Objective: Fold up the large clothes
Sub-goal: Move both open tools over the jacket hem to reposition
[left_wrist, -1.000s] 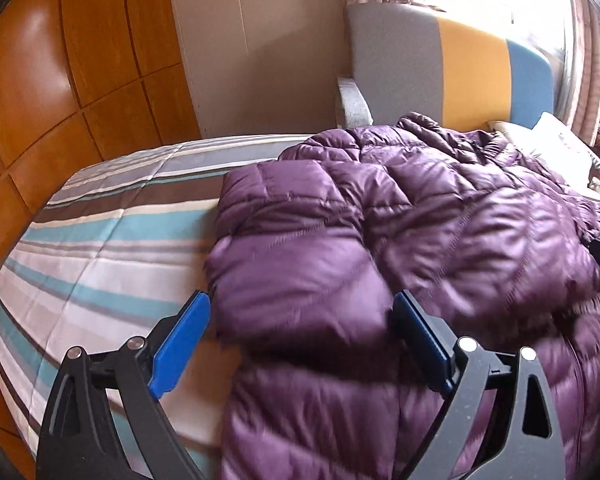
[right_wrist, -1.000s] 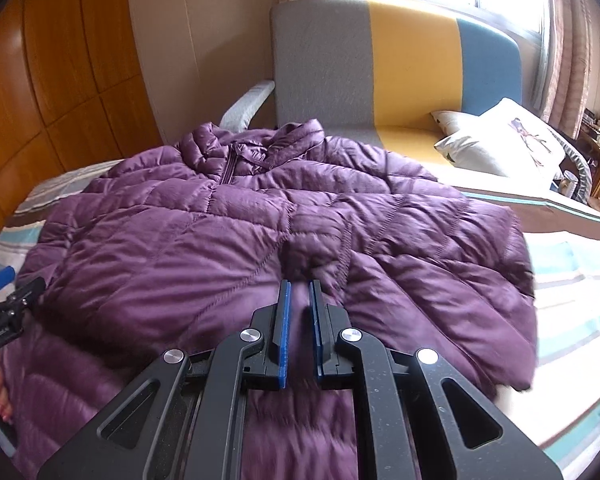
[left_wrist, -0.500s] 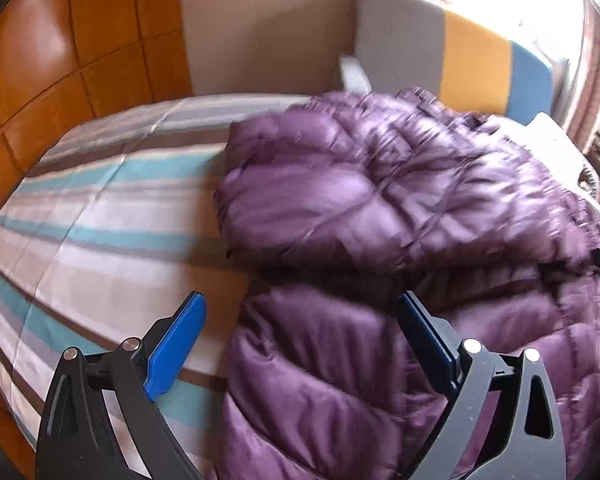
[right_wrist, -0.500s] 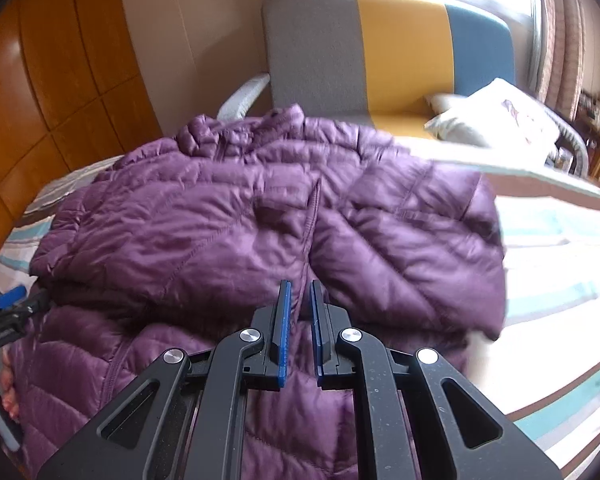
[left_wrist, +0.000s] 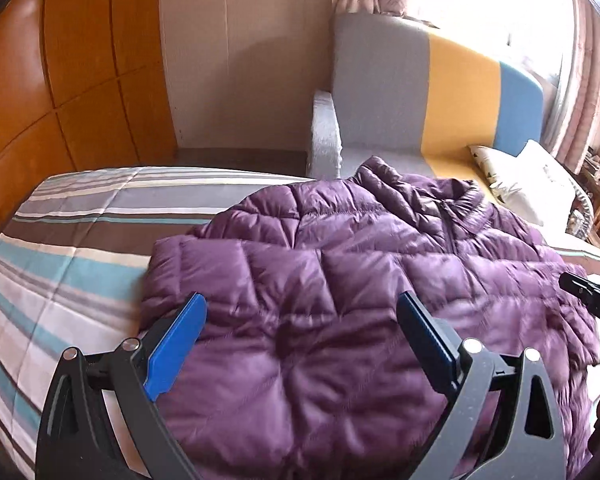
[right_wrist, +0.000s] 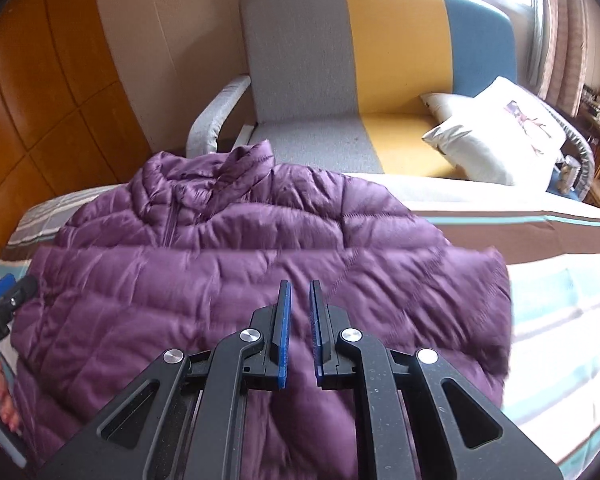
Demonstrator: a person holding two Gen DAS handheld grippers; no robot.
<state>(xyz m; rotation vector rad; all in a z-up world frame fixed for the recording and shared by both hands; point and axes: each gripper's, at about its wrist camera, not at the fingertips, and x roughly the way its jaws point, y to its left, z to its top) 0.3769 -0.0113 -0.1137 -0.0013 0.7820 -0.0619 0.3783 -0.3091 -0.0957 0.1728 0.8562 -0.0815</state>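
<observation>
My left tongs [left_wrist: 300,344] gaped apart and my right tongs [right_wrist: 299,332] sat nearly together, empty, over a puffy, slippery-looking purple jacket [right_wrist: 236,280] on the bed [left_wrist: 68,256], likely best pinched at its hem.

No writing, label or number can be read — none anywhere.

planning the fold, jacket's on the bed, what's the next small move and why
Probably lower the left gripper and close it on the near hem of the purple jacket. Its jaws stand wide open over the padding, holding nothing, while the right gripper is almost closed with only a narrow gap; nothing shows gripped there.
</observation>
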